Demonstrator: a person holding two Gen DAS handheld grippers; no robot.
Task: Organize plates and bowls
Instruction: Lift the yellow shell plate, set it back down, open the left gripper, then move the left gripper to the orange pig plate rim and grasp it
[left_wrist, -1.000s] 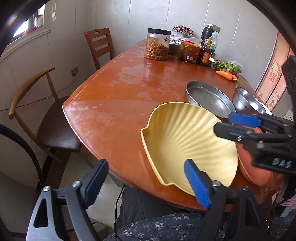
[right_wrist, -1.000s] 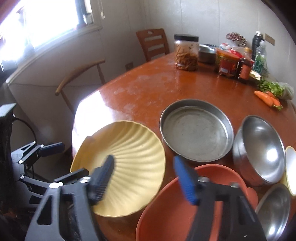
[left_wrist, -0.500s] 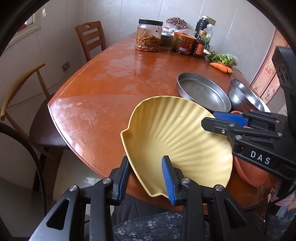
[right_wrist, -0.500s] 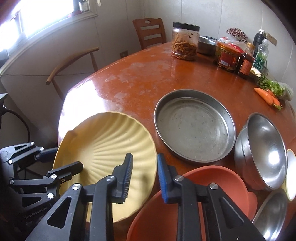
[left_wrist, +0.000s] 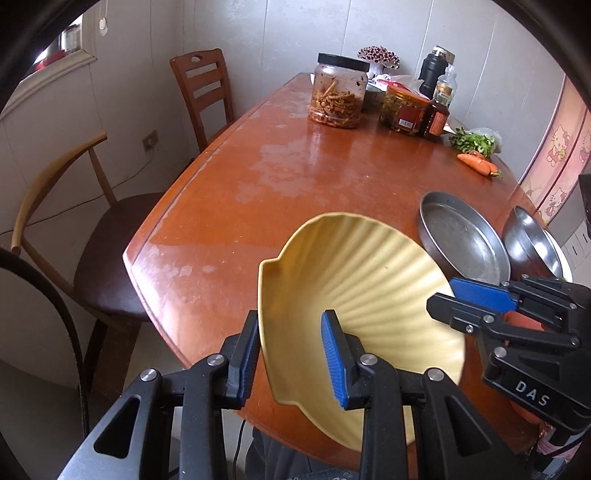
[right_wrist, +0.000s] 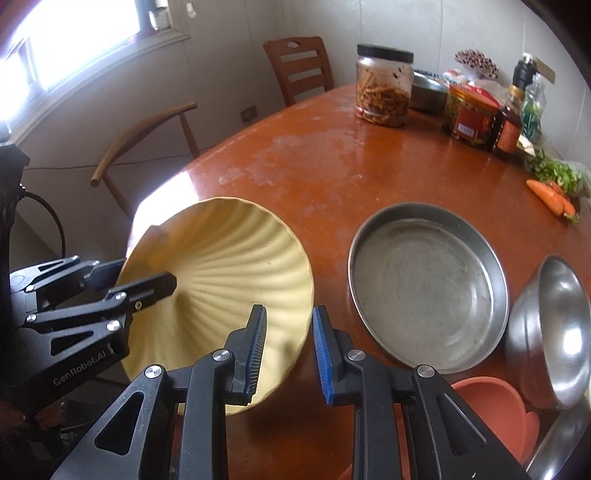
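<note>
A yellow shell-shaped plate (left_wrist: 369, 288) is tilted above the table's near edge, and it also shows in the right wrist view (right_wrist: 221, 273). My left gripper (left_wrist: 290, 354) is shut on the plate's near left rim. My right gripper (right_wrist: 288, 350) is shut on the plate's right rim; it also shows in the left wrist view (left_wrist: 465, 299). A round steel pan (right_wrist: 424, 288), a steel bowl (right_wrist: 554, 332) and an orange plate (right_wrist: 495, 410) lie to the right of the yellow plate.
The brown wooden table (left_wrist: 295, 177) carries a jar of pickles (left_wrist: 341, 92), a red-lidded jar (left_wrist: 404, 110), bottles (left_wrist: 439, 99), greens and carrots (left_wrist: 476, 162) at its far end. Two chairs (left_wrist: 55, 206) stand along the left side. A wall runs close on the right.
Both grippers went from open to shut on the yellow plate's rim, then lifted and tilted the plate off the table.
</note>
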